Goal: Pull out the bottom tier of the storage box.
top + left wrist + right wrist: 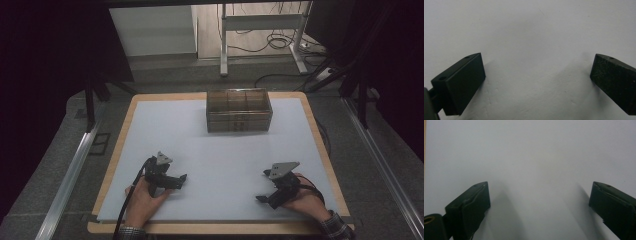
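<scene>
left gripper (181, 178) near-left, jaws apart, empty | right gripper (262, 198) near-right, same | box (239, 110) far-centre: likely rigid, light, slippery; grip side walls

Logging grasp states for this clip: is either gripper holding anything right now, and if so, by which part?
Nothing is held. The left gripper and right gripper both have their jaws spread wide over the bare white mat.
</scene>
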Motion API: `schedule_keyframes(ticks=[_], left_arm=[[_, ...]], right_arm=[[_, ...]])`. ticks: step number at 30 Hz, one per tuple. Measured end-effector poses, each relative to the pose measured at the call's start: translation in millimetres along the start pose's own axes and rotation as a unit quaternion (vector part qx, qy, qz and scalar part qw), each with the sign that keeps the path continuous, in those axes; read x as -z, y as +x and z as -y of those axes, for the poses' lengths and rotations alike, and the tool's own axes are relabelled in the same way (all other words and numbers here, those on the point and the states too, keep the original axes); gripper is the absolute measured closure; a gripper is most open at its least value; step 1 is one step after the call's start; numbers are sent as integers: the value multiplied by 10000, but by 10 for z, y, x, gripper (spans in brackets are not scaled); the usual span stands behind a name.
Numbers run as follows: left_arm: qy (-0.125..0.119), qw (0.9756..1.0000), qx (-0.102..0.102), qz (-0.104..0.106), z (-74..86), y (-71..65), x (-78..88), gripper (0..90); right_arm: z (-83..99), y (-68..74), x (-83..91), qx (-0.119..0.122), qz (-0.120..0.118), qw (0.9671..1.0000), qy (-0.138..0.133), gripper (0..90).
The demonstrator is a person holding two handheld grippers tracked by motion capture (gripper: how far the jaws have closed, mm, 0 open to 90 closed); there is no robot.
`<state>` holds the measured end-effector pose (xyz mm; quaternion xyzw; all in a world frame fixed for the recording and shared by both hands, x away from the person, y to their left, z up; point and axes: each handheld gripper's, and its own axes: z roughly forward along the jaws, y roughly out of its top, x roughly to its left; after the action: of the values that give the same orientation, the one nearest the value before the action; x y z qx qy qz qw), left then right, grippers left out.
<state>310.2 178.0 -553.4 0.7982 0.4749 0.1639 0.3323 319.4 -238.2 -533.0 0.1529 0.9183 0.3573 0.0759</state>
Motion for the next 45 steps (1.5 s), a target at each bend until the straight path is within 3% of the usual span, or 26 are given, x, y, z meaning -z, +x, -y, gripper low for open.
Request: schedule_keyframes(ticks=[15,24,45], left_arm=[[1,10000,2,2,0,1,0,0],[0,10000,2,1,0,1,0,0],[0,10000,7,3,0,0,0,0]], right_arm=[[-105,27,86,124,59,9999,15,98],[-194,12,88,324,311,9987,239,140],[-311,-153,52,318,778,9959,335,220]])
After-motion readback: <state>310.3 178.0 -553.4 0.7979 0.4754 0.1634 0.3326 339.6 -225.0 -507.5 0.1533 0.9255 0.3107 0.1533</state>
